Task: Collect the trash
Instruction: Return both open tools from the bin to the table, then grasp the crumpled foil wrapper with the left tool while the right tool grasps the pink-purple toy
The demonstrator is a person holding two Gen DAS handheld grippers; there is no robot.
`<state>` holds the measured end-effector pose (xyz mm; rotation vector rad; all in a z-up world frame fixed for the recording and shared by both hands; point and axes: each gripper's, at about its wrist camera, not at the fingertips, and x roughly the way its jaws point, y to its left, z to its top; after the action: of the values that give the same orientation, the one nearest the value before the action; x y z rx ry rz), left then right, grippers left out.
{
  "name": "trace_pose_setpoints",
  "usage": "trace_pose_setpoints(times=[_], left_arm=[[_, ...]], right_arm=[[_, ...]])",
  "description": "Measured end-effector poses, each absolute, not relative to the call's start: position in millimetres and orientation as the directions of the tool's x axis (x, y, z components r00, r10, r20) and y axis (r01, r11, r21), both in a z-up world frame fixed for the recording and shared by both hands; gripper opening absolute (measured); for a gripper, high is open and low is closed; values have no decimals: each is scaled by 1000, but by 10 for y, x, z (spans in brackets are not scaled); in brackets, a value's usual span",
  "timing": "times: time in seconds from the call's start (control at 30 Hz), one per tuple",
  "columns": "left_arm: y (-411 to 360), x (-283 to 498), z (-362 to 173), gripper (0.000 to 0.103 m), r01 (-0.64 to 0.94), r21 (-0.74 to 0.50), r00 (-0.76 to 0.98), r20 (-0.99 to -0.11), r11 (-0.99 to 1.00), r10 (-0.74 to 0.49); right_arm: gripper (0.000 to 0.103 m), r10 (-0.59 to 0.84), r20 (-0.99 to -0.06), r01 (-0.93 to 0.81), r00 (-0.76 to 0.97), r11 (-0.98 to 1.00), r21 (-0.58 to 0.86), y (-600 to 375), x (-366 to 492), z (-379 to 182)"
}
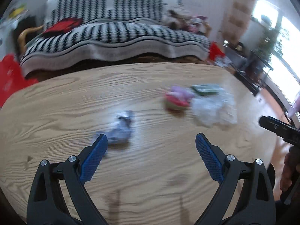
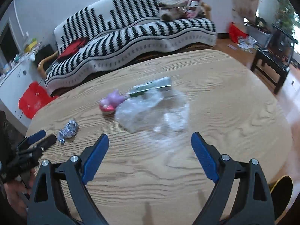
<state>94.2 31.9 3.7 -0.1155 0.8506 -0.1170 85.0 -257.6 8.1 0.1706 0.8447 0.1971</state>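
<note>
and here's the trash, all of it lying on the wooden table (image 2: pixel 234 112): a crumpled silvery wrapper (image 2: pixel 68 130) toward the left end, on its own, well apart from the cluster further along. that cluster is a pink and purple wrapper (image 2: pixel 110 102), a flat green packet (image 2: pixel 153 87) behind it, and a big crumpled sheet of clear plastic (image 2: pixel 153 112) spreading in front of them, its edge touching or overlapping both, hard to say which through the blur. the right gripper (image 2: pixel 150 144) hovers above the table just short of the clear plastic, blue pads spread wide, nothing between them. in the left wrist view the left gripper (image 1: pixel 151 144) is spread just as wide and empty too, with the silvery wrapper (image 1: pixel 120 129) right by the tip of its left finger, touching or just beside, can't tell in the blur. the clear plastic (image 1: pixel 213 110) and the pink and purple wrapper (image 1: pixel 178 99) sit further out to the right. behind the table runs a sofa under a black-and-white zigzag throw (image 2: pixel 131 43), a red cushion (image 2: pixel 72 49) on it, and a red plastic stool (image 2: pixel 32 99) on the floor by the table's left end.
</note>
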Motion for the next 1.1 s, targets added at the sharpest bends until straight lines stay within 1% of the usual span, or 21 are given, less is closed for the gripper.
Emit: trace_pose_setpoints(times=[0.1,0.27,0.37,0.47,0.67,0.77,0.8,0.83,0.87,0.9,0.93,0.97,1.0,1.03,1.1], left_arm=[[496,1016,-15,92,37,-147,648,-750,988,-136],[591,1145,-195,92,46,-95,644,-758,994,-102],[681,1254,-342,92,48,-72,645,-760,996,-86],[725,1403,-459,92,43,-48,652,-755,998,-64],[751,1558,-673,92,49,-60,615,-784,997,-78],[710,1591,-714,91,67,-39,615,-785,997,-71],[703,1596,-722,90,70,-39,615,-785,997,-74],[700,1603,-731,83,73,-46,614,-785,996,-81],[699,1611,-742,73,76,-53,610,-787,996,-88],[691,1607,-746,69,77,-50,611,-787,996,-87],[678,1592,-741,57,87,-43,613,-785,995,-87],[671,1574,-728,53,93,-40,615,-783,995,-89],[673,1569,-721,50,94,-46,615,-783,994,-95],[683,1566,-706,46,94,-61,614,-782,994,-106],[686,1565,-688,42,91,-82,609,-784,992,-121]], right_arm=[[86,274,-709,-153,650,961,231,-2400,990,59],[86,348,-703,-250,620,937,243,-1937,1388,-2],[86,378,-715,-278,588,925,261,-1680,1596,-78],[86,400,-746,-275,533,915,295,-1405,1864,-232],[86,312,-800,-234,512,947,220,-1093,2317,-510],[88,243,-809,-225,535,964,140,-1024,2435,-622],[88,231,-810,-223,539,967,128,-1023,2439,-640],[89,212,-812,-219,544,970,106,-1006,2455,-670],[89,193,-813,-219,549,972,83,-995,2457,-692],[88,170,-817,-220,552,974,54,-971,2442,-718],[83,137,-819,-220,557,975,13,-951,2425,-747],[68,89,-817,-218,570,975,-45,-929,2396,-778],[62,103,-812,-227,575,973,-37,-934,2371,-784],[49,110,-814,-227,571,973,-28,-946,2374,-782],[47,121,-818,-225,562,974,-11,-982,2348,-762]])
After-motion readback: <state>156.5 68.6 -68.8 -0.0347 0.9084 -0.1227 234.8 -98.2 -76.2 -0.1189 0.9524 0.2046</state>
